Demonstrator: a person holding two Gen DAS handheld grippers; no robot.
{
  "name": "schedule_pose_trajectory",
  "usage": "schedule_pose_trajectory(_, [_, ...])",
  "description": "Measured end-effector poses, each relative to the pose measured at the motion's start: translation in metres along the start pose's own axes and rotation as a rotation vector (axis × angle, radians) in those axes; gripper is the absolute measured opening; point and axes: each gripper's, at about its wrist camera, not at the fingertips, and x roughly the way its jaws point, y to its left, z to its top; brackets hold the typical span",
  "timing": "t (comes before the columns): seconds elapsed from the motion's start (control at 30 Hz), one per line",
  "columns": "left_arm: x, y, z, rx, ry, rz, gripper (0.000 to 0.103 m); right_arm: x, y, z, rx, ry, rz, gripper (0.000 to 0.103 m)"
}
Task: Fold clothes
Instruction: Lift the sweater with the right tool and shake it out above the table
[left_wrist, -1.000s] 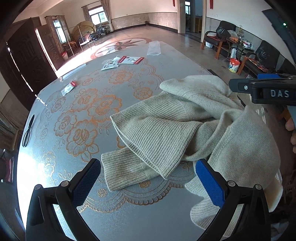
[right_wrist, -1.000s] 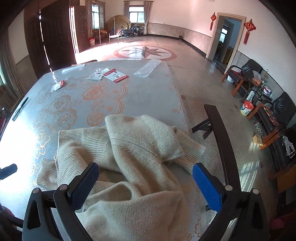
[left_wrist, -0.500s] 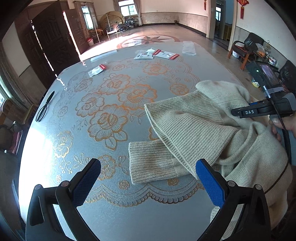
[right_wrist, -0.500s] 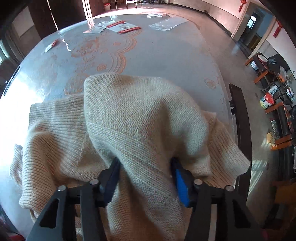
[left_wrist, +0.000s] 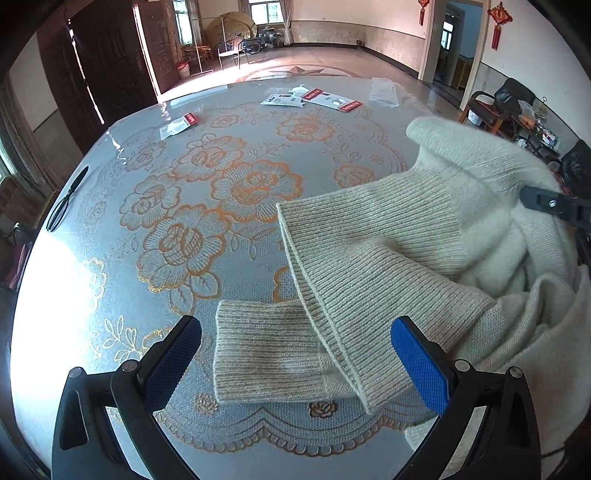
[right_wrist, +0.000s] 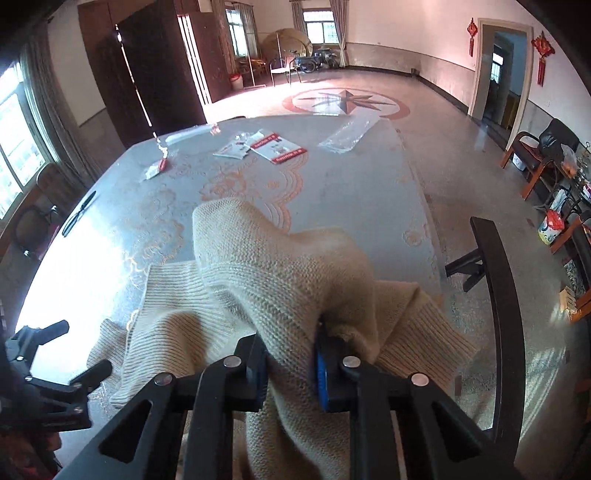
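Cream ribbed knitwear, a sweater (left_wrist: 388, 258), is found bunched at the near right part of a table (left_wrist: 110, 206) covered by a grey cloth printed with orange roses. One ribbed cuff (left_wrist: 266, 354) is laid flat on the cloth, partly overlapped by a wider ribbed hem (left_wrist: 351, 295).

The left gripper (left_wrist: 295, 365) is held above the cuff with its blue-padded jaws wide apart; the cuff and the hem edge lie between them, but no pad is seen pressing on the fabric. In the right wrist view this tool (right_wrist: 55, 365) is visible at the left edge, beside the sweater.

The right gripper (right_wrist: 291, 365) is clamped on a raised fold of the sweater (right_wrist: 280, 280); its jaws have just been closing, and knit is pinched between the pads, with the fabric drawn up into a peak ahead of them. Part of this tool (left_wrist: 554, 206) is seen against the garment at the right edge of the left wrist view.

At the far side of the table, red-and-white printed cards (right_wrist: 277, 147), a small red-labelled packet (left_wrist: 181, 123) and a clear plastic bag (right_wrist: 351, 133) are noted; their printing is too small to be read. Black scissors (left_wrist: 64, 203) lie at the left edge. A dark chair back (right_wrist: 498, 295) stands beside the table on the right.
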Motion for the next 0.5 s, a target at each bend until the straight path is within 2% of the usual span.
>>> schedule_pose_trajectory(0.13, [0.020, -0.006, 0.005, -0.024, 0.030, 0.006, 0.103, -0.034, 0.012, 0.011, 0.005, -0.078, 0.030, 0.018])
schedule_pose_trajectory(0.37, [0.043, -0.023, 0.008, -0.035, 0.044, -0.060, 0.103, -0.070, 0.042, 0.039, -0.015, -0.176, 0.124, 0.018])
schedule_pose_trajectory(0.5, [0.046, -0.018, 0.006, -0.046, 0.045, -0.120, 0.101, -0.099, 0.066, 0.055, -0.045, -0.242, 0.174, 0.017])
